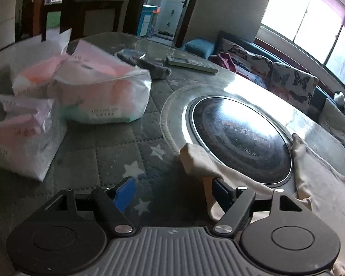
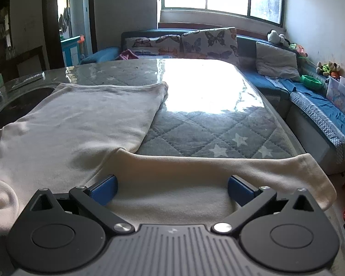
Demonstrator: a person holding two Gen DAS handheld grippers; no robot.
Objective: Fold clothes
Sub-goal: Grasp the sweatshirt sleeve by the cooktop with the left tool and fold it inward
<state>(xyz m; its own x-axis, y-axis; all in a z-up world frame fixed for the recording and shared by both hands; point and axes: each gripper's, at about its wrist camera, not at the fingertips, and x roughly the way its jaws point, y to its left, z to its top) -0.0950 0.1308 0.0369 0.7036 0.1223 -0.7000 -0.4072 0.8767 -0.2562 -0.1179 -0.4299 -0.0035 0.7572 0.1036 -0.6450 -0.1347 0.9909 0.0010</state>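
A cream long-sleeved shirt (image 2: 80, 119) lies flat on the quilted, glass-covered table (image 2: 207, 126). Its right sleeve (image 2: 218, 172) stretches sideways along the near table edge. My right gripper (image 2: 172, 189) is open just above that sleeve, one blue finger on each side. In the left wrist view the shirt's left sleeve (image 1: 200, 161) lies bunched beside the round black hotplate (image 1: 241, 133). My left gripper (image 1: 174, 193) is open; its right finger is partly under the sleeve fabric and its left finger is over bare table.
Several white and pink tissue packs (image 1: 99, 92) stand on the table's left side. A remote control (image 1: 191, 63) and a dark furry item (image 1: 149, 65) lie at the far end. A blue sofa with butterfly cushions (image 2: 195, 41) runs along the window wall.
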